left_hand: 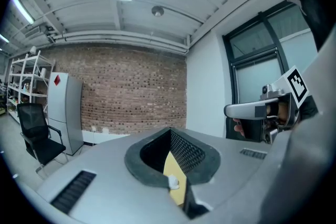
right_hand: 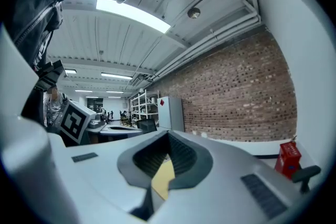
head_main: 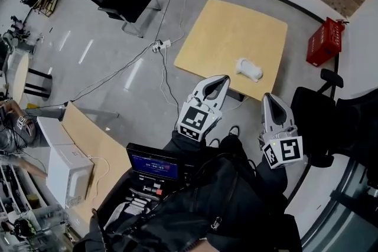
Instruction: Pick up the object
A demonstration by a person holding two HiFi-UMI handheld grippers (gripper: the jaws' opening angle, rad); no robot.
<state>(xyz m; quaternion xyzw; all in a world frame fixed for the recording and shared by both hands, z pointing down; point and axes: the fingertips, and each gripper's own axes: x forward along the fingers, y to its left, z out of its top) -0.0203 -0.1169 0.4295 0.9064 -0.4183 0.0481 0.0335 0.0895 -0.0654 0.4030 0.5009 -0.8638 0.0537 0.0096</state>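
A: Nearest: left tool (head_main: 222, 79), right tool (head_main: 266, 97), lower centre; both pressed together, empty, by the counter's (head_main: 220, 26) near edge.
B: Beyond: object (head_main: 248, 69), white, centre-right on the counter, untouched.
A: Handling: spread one tool first, straddle the object's narrow side, close gently.

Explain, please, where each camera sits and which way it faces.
Head view: on the person's head, looking steeply down at the wooden table and white object; shows left tongs, right tongs and dark clothing.
Left gripper view: on the left tongs, looking along them toward the brick wall; right tongs at right.
Right gripper view: on the right tongs, looking along them; the left tongs' marker cube at left.
Shared: both gripper views glimpse the wooden table through their shut tongs.
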